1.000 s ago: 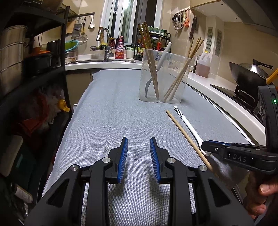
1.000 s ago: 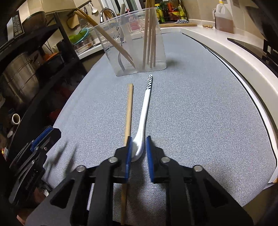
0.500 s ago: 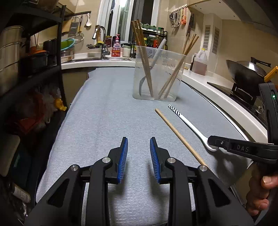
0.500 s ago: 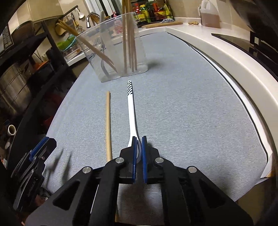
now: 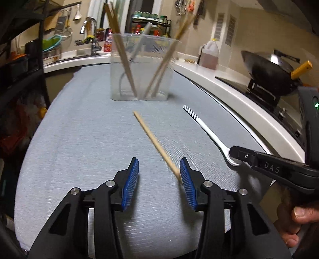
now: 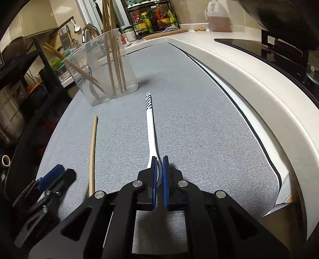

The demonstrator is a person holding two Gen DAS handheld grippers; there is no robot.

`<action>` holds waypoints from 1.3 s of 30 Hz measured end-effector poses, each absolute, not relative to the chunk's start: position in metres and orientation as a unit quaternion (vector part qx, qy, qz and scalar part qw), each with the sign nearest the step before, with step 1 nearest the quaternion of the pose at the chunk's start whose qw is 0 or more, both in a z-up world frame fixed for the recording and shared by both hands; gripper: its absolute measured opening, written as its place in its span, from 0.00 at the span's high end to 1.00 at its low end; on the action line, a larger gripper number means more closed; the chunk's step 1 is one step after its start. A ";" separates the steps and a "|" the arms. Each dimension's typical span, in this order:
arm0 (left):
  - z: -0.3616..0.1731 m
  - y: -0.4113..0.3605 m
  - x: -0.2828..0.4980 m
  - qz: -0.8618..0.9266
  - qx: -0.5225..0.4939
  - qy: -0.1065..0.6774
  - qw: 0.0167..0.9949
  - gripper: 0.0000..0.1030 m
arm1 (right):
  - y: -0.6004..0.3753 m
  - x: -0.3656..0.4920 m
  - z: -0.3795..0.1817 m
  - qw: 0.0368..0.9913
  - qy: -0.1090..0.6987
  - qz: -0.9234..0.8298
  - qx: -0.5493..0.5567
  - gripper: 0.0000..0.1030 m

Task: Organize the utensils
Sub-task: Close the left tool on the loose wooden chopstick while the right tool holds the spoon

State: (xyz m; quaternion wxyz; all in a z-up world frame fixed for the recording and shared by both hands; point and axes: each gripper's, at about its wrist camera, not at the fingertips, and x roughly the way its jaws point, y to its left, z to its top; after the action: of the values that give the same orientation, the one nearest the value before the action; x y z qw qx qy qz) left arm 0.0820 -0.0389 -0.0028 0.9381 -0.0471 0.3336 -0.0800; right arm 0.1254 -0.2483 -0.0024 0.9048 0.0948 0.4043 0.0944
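Left gripper (image 5: 159,171): blue-padded fingers spread wide, low over the grey-covered worktop (image 5: 79,139). Near end of a loose wooden chopstick (image 5: 155,142) lies just inside the right finger; whether it touches the pad cannot be told.

Right gripper (image 6: 158,165): fingers closed on the bowl end of a white spoon (image 6: 151,127), handle pointing away, black stripes at its far tip. From the left wrist view its side reads "DAS".

Chopstick and spoon lie apart, roughly side by side, on the worktop.

Beyond them: clear plastic holder (image 6: 103,73) standing upright, with several wooden chopsticks leaning inside and what looks like metal cutlery; detail blurred.

Far counter: jug of brown liquid (image 6: 218,17), rack of sauce bottles (image 6: 153,19), labels unreadable. Wok (image 5: 271,69) on the stove at right.
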 end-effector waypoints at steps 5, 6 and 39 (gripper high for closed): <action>-0.010 -0.056 0.091 -0.075 -0.024 0.359 0.930 0.58 | -0.246 0.124 -0.001 0.907 0.401 0.095 0.084 0.94; -0.011 -0.056 0.092 -0.072 -0.016 0.363 0.929 0.58 | -0.245 0.124 -0.001 0.907 0.402 0.096 0.083 0.94; -0.014 0.024 0.066 -0.007 -0.029 0.326 0.945 0.78 | -0.210 0.126 -0.007 0.897 0.406 0.161 0.068 0.77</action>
State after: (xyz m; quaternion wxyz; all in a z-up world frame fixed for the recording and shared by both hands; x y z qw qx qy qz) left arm 0.0655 0.0241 -0.0139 0.9449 -0.0286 0.3261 -0.0071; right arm 0.1263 -0.2102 -0.0073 0.8969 0.0676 0.4063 0.1610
